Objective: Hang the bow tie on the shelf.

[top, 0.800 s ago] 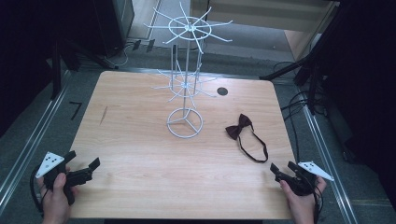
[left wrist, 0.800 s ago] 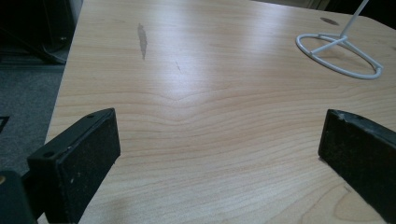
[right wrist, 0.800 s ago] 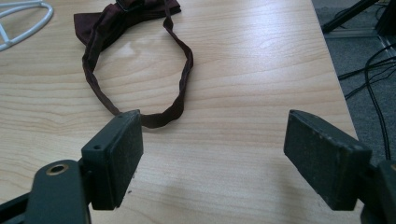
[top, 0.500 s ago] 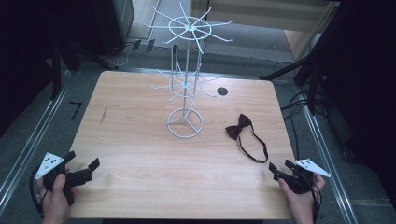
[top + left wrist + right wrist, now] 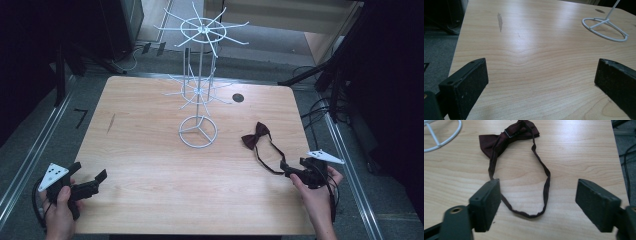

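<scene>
Bow tie (image 5: 256, 136) lay untouched near desk's right edge, strap looped toward right gripper (image 5: 289, 168), jaws spread, empty. Left gripper (image 5: 95, 181) spread at front-left corner. Wire rack (image 5: 199, 90) bare; pickup pending.

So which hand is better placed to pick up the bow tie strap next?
Right. The right gripper sits open just short of the bow tie strap loop, while the left gripper is open at the table's far corner.
</scene>
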{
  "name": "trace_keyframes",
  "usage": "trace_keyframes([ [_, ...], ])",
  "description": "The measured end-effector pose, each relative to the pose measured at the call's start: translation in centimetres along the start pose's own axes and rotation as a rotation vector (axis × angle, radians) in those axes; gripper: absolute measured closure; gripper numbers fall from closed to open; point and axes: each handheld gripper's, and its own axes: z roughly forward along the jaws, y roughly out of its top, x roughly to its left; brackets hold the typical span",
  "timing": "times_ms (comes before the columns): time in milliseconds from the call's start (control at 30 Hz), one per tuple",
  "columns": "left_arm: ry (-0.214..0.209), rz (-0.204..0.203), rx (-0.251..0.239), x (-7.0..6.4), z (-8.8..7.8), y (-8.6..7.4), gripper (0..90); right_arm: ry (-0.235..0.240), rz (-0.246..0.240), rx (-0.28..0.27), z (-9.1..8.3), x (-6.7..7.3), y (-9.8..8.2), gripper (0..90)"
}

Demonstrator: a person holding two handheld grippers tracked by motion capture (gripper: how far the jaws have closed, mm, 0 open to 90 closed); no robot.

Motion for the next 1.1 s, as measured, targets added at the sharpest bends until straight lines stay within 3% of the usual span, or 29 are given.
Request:
trace_keyframes([
  [200, -0.002, -0.004, 0.000, 0.0, 0.0, 0.0, 0.0, 0.033, -0.003, 0.073, 2.0, 1.3, 1.9, 12.6],
  [333, -0.004, -0.005, -0.003, 0.0, 0.0, 0.0, 0.0, 0.063, -0.013, 0.121, 3.5, 2.4, 2.8, 0.0],
  [467, -0.003, -0.005, -0.004, 0.0, 0.0, 0.0, 0.0, 0.063, -0.017, 0.159, 4.7, 3.1, 3.3, 0.0],
  [533, -0.004, -0.005, -0.009, 0.0, 0.0, 0.0, 0.0, 0.039, -0.034, 0.203, 5.9, 3.8, 3.9, 0.0],
  [600, -0.005, -0.005, -0.008, 0.0, 0.0, 0.0, 0.0, 0.042, -0.036, 0.208, 6.1, 3.9, 4.0, 0.0],
  [733, -0.007, -0.005, -0.011, 0.0, -0.1, 0.0, 0.0, 0.016, -0.054, 0.271, 7.6, 4.4, 4.7, 0.0],
  [967, -0.011, -0.003, -0.011, 0.0, -0.1, -0.1, 0.0, -0.038, -0.056, 0.318, 9.5, 4.2, 4.5, 0.0],
  [1000, -0.012, -0.005, -0.012, 0.0, -0.1, -0.1, 0.0, -0.063, -0.043, 0.320, 9.9, 3.9, 4.4, 0.0],
  [1100, -0.015, -0.007, -0.012, 0.1, -0.1, 0.0, 0.0, -0.065, -0.036, 0.323, 10.1, 3.7, 4.2, 0.0],
])
